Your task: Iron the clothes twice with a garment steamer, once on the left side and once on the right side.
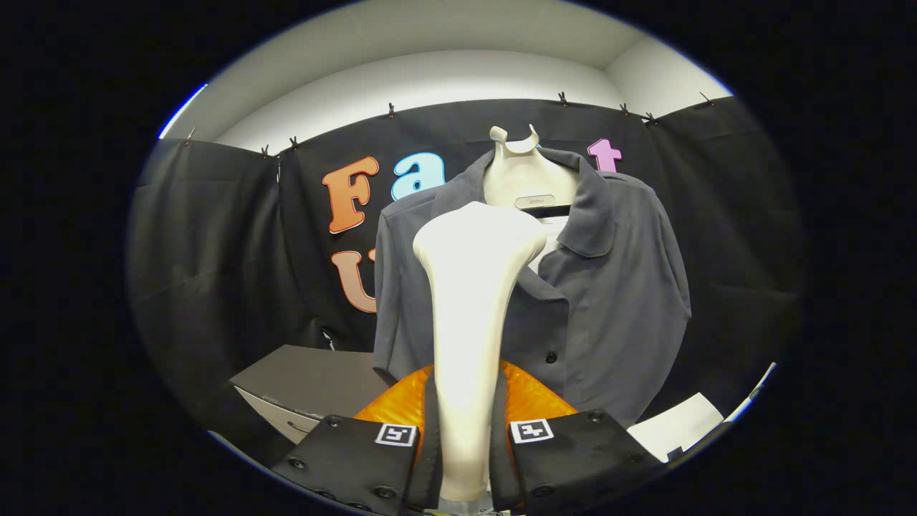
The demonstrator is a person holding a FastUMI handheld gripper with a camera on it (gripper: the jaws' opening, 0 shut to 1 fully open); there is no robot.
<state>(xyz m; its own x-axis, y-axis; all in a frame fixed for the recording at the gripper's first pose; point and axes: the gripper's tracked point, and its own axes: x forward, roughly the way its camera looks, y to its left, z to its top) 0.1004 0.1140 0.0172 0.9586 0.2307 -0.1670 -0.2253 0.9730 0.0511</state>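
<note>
I have the claw (pixel 466 448) closed on the steamer (pixel 473 315), both fingers (pixel 358 459) pressing against the sides of its white handle low down. The steamer stands upright between the fingers, its handle rising and widening into a rounded head. That head sits in front of the chest of the shirt (pixel 609 287), on the side toward the orange letters; I cannot tell whether it touches the cloth or is just short of it.

The shirt is dark grey, short-sleeved, with a collar and dark buttons down the front. It hangs on a white hanger (pixel 517 179) against the black cloth wall, its collar open at the top. Just behind the fingers I see something orange and glossy (pixel 530 398) on either side of the handle. Off to the side of the shirt, lower down, is a grey box (pixel 308 380) with a lighter front. On the other side, near the shirt's hem, lies a white sheet (pixel 677 426).
</note>
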